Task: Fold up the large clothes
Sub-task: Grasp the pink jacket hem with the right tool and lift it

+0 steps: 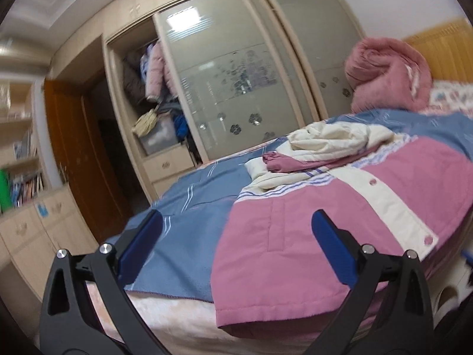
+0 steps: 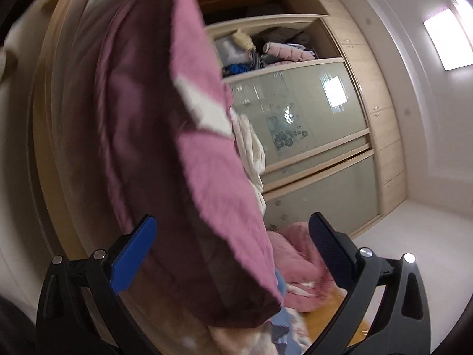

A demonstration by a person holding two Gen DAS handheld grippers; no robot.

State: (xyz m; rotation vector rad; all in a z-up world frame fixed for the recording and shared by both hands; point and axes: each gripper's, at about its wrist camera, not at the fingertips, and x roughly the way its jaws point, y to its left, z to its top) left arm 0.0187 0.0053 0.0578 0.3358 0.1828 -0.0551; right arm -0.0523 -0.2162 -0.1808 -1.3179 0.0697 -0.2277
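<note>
A large pink jacket [image 1: 325, 216] with a cream snap placket and cream lining lies spread on the bed, its hem hanging over the near edge. My left gripper [image 1: 236, 236] is open and empty, just in front of the hem's left corner. In the right wrist view the same pink jacket [image 2: 189, 159] fills the frame close up and blurred, lying between the fingers. My right gripper [image 2: 233, 242] is open, its jaws wide apart on either side of the fabric without clamping it.
A blue striped bedspread [image 1: 192, 204] covers the bed. A rolled pink blanket [image 1: 387, 74] sits by the wooden headboard [image 1: 443, 50]. A wardrobe [image 1: 236, 68] with sliding glass doors stands behind, one side open with clothes. A brown door [image 1: 77, 159] and shelves [image 1: 20, 159] are at left.
</note>
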